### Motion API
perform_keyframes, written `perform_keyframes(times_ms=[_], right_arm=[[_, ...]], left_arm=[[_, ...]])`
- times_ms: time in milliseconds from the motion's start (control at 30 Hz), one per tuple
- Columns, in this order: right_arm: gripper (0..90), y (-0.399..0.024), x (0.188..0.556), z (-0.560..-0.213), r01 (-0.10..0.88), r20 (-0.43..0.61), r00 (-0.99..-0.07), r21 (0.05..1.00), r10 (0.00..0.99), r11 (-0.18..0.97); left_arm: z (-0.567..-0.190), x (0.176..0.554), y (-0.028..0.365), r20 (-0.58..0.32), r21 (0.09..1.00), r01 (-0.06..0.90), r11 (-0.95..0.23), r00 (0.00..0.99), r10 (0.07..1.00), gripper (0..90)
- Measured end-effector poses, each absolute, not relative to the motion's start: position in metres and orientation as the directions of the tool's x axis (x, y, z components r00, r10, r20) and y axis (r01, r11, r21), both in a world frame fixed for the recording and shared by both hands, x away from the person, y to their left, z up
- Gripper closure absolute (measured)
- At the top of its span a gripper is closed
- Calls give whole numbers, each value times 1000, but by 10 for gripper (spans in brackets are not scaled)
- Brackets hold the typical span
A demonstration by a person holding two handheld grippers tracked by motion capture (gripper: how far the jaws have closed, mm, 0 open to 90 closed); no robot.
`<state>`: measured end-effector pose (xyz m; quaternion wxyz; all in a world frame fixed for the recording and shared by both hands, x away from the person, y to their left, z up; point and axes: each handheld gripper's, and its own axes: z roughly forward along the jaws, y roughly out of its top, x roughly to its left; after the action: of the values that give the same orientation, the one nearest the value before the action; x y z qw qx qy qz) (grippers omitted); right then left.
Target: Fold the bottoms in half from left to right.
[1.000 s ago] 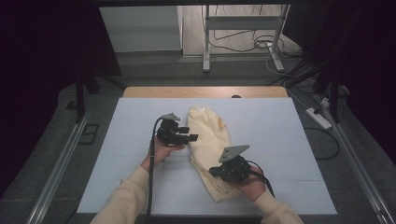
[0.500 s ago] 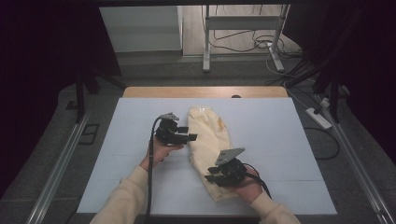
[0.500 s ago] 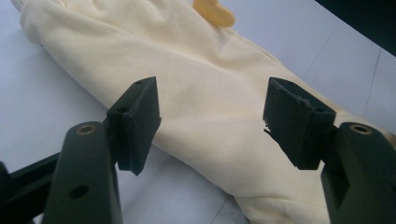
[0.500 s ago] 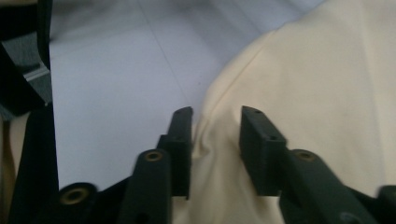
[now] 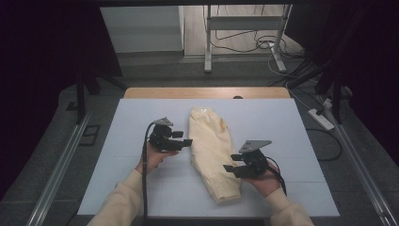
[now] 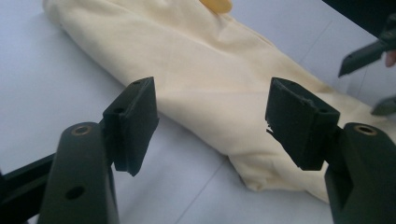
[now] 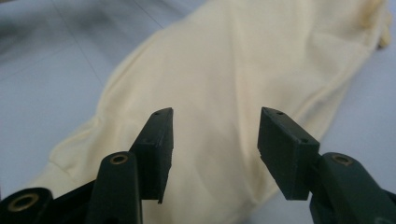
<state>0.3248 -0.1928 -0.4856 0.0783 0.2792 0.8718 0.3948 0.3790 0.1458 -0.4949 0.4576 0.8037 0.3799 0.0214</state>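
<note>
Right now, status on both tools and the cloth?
Left tool open, beside the cream folded cloth, not touching. Right tool jaws just been opening, nothing between them, at cloth's near end. White table unobstructed around it.

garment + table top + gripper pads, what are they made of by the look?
Garment: pale yellow woven or knit cloth, matte; soft folds and a bunched hem suggest light cotton, the fibre can't be told.
Table top: pale blue-grey sheet, smooth, matte, with faint seam lines; maybe foam board or laminate.
Pads: black, dull, slightly chipped at one edge; looks like rubber or soft plastic.
</note>
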Motion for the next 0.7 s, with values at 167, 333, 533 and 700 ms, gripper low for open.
perform_keyframes(times_ms=[167, 333, 533, 700], right_arm=[[440, -203, 325, -489, 448, 84, -812, 723, 577, 525], [427, -207, 324, -492, 465, 89, -803, 713, 590, 525], [407, -211, 319, -498, 476, 78, -795, 696, 601, 538], [399, -212, 321, -503, 490, 78, -790, 676, 608, 550]], left_arm=[[-494, 366, 156, -290, 755, 582, -301, 709, 643, 333], [-494, 358, 162, -279, 755, 580, -306, 706, 650, 329], [-494, 354, 168, -277, 757, 578, -304, 705, 652, 326], [-495, 354, 167, -275, 754, 579, -309, 707, 652, 320]])
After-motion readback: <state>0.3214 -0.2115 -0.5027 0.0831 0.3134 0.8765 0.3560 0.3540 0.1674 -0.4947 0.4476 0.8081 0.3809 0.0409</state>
